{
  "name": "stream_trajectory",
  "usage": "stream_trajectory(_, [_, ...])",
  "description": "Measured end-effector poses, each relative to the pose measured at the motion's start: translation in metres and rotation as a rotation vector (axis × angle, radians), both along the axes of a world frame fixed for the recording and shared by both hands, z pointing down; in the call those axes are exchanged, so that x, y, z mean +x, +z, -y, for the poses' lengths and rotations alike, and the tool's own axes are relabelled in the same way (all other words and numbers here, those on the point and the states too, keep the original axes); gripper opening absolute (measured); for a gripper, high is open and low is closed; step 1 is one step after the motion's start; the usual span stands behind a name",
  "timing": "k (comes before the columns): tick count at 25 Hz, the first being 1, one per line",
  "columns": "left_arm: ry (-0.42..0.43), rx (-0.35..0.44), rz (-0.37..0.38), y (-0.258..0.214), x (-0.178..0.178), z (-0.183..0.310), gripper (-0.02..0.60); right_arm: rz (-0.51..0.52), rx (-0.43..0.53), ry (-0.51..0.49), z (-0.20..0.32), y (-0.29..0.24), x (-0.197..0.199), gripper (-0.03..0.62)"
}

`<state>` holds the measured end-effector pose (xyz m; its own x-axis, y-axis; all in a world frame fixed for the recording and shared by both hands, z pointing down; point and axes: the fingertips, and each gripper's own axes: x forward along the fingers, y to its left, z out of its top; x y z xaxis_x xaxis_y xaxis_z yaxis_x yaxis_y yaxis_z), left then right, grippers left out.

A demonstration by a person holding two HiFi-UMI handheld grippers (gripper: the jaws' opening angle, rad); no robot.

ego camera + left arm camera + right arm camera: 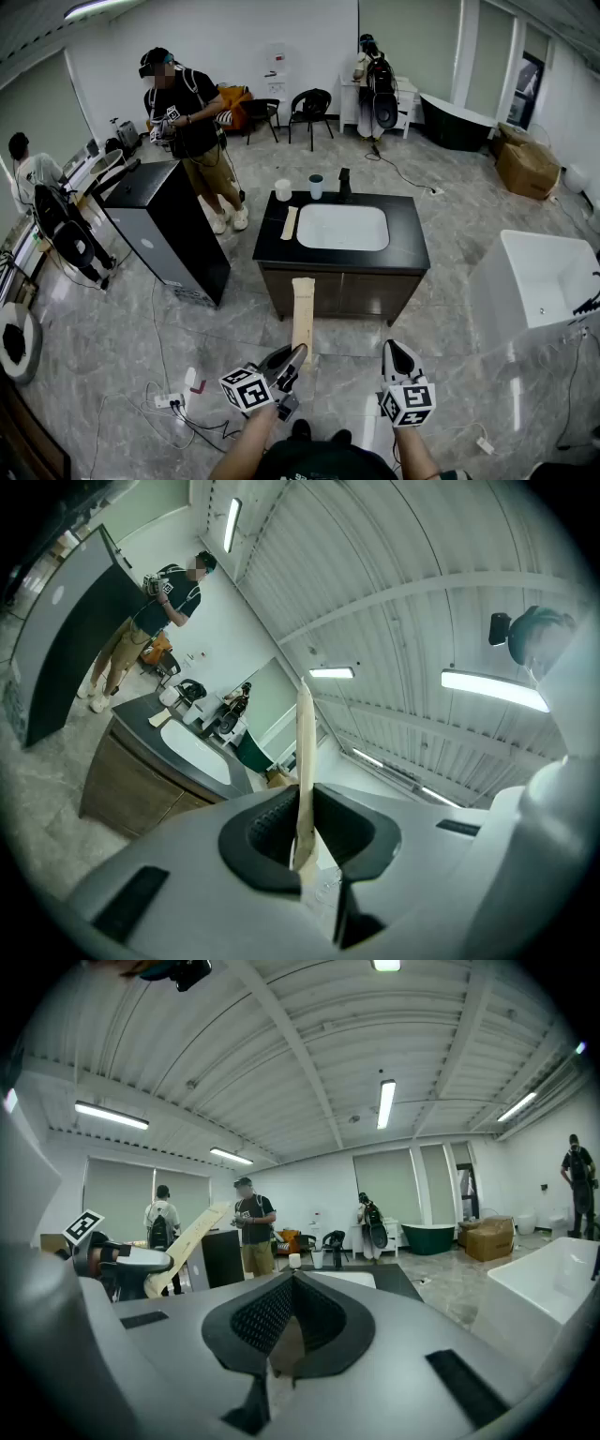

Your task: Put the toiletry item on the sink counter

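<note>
The flat beige toiletry item (302,314) is in the air, well short of the counter (412,251). Our left tongs (292,361) pinch it at its near end, and it juts toward 12 o'clock. Our right tongs (396,354), at 5 o'clock, are pressed together on nothing. We judge this to be the carry step: the item is grasped but not yet delivered. Next we need to close on the counter, lay the item flat on bare black top clear of the white basin (342,227), and only then part the jaws. A similar beige strip (290,222) lies just left of the basin. A white cup (283,189), a teal cup (316,186) and a dark upright fixture (344,185) stand along the far edge. The counter stands alone on a marbled floor (441,337) strewn with cables. A person (187,131) stands at 10 o'clock beside a black cabinet (164,230), and a white tub (539,277) sits at 3 o'clock.
</note>
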<state>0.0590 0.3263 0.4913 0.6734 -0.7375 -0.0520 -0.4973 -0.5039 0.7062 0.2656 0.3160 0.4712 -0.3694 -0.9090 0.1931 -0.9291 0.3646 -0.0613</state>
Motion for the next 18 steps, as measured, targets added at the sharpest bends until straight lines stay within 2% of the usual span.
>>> stream_trajectory(6, [0.008, -0.003, 0.001, 0.001, -0.003, 0.007, 0.051, 0.024, 0.025, 0.005, 0.008, -0.004, -0.005, 0.043])
stream_trajectory(18, [0.02, -0.015, 0.017, 0.009, -0.009, 0.015, 0.051, 0.022, -0.012, -0.011, 0.015, 0.01, -0.025, 0.043])
